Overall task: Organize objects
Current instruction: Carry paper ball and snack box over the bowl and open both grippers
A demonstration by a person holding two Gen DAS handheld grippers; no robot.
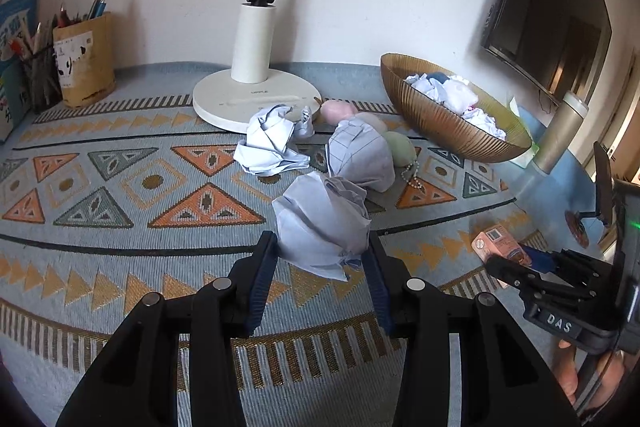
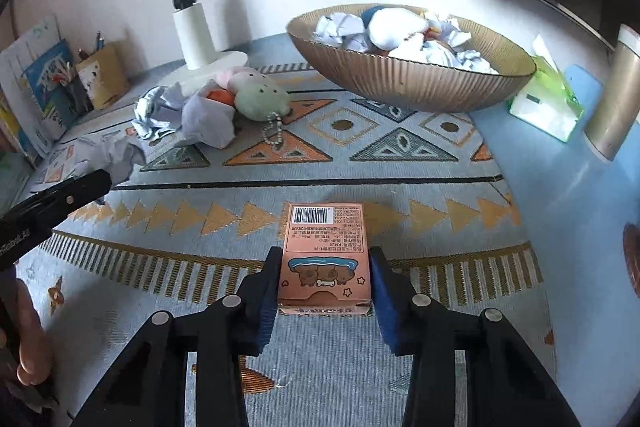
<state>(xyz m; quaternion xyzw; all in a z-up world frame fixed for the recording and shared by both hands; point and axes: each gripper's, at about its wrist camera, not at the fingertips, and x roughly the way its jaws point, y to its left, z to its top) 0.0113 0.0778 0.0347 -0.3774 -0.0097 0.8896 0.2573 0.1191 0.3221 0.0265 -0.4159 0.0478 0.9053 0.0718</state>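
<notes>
Pink box [image 2: 325,255], gold ribbed bowl [image 2: 408,83], blue-orange triangle-patterned cloth [image 2: 360,147]

Our left gripper [image 1: 322,259] is matte black plastic: two broad angular arms, each with a pair of round silver pivot pins, ending in ribbed dark-blue pads [image 1: 262,283] on the inner faces of the jaws. Our right gripper [image 2: 324,279] is built the same way, with the same silver pins and blue pads [image 2: 386,303]. To the right of our left gripper, the right one's body bears a grey label reading "DAS" and a small green light.
</notes>
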